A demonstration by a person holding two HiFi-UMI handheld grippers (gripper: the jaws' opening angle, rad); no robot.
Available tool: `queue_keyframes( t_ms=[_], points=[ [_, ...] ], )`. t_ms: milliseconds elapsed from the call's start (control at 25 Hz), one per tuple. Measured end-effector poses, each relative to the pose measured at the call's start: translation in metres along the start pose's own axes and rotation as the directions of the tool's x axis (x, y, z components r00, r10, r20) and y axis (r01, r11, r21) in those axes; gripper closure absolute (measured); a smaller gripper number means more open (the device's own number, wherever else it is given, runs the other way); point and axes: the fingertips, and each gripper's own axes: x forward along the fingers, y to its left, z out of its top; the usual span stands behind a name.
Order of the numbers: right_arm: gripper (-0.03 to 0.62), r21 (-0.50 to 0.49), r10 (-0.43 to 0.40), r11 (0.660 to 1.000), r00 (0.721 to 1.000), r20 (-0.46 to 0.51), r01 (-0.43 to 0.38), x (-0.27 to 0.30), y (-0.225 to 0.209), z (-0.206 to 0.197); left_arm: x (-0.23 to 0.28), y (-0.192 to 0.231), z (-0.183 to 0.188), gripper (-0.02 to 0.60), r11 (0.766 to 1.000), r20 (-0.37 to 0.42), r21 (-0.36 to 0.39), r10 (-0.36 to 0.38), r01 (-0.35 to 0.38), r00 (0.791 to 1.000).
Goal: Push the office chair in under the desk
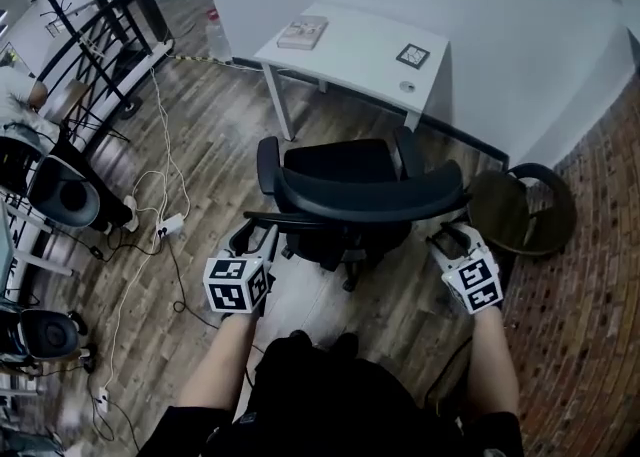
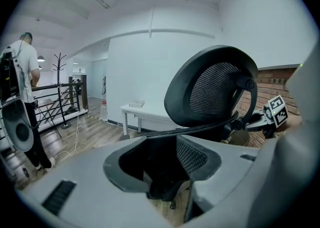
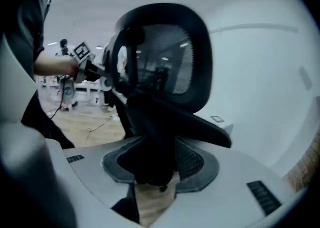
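The black office chair (image 1: 345, 185) stands on the wood floor, its seat turned toward the white desk (image 1: 360, 45) and a short gap away from it. My left gripper (image 1: 258, 237) sits at the left end of the curved backrest (image 1: 375, 203), my right gripper (image 1: 448, 238) at the right end. In the left gripper view, the left gripper (image 2: 162, 154) has the backrest's dark rim (image 2: 200, 128) filling the space between its pads. The right gripper (image 3: 155, 164) likewise clamps the backrest's edge (image 3: 150, 137) in the right gripper view.
A round dark stool (image 1: 522, 210) stands close to the chair's right, by the brick surface (image 1: 590, 275). Cables and a power strip (image 1: 168, 225) lie on the floor at left. A black railing (image 1: 90, 55) and a person (image 2: 22, 72) are further left. A book (image 1: 302, 33) lies on the desk.
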Motion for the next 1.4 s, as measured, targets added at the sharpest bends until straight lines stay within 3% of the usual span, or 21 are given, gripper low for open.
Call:
queue_keyframes(
  t_ms=[80,160,480,840,1240,1400],
  points=[
    [0.399,0.006,-0.111,0.994,0.993,0.03,0.111,-0.006,-0.032,0.013,0.01,0.003,0.003,0.394,1.0,0.01,0.001,0.008,-0.008,1.0],
    [0.377,-0.036,-0.161,0.986,0.986,0.035,0.163,-0.006,-0.052,0.026,0.02,0.009,0.008,0.394,1.0,0.022,0.003,0.014,-0.014,1.0],
    [0.342,-0.148,-0.102,0.984,0.995,-0.012,0.099,0.045,-0.04,0.068,0.042,0.055,0.023,0.393,1.0,0.038,0.015,-0.012,0.011,0.999],
    [0.345,-0.165,-0.058,0.985,0.997,-0.041,0.051,0.107,-0.012,0.116,0.077,0.137,0.049,0.394,0.999,0.031,0.011,-0.052,0.052,0.998],
    [0.349,-0.092,-0.184,0.98,0.981,-0.057,0.179,0.154,0.014,0.161,0.116,0.213,0.075,0.394,0.987,0.027,0.045,-0.156,0.155,0.987],
    [0.347,-0.034,-0.27,0.963,0.962,-0.037,0.268,0.166,0.022,0.173,0.135,0.236,0.086,0.394,0.981,0.019,0.068,-0.185,0.183,0.983]
  ],
)
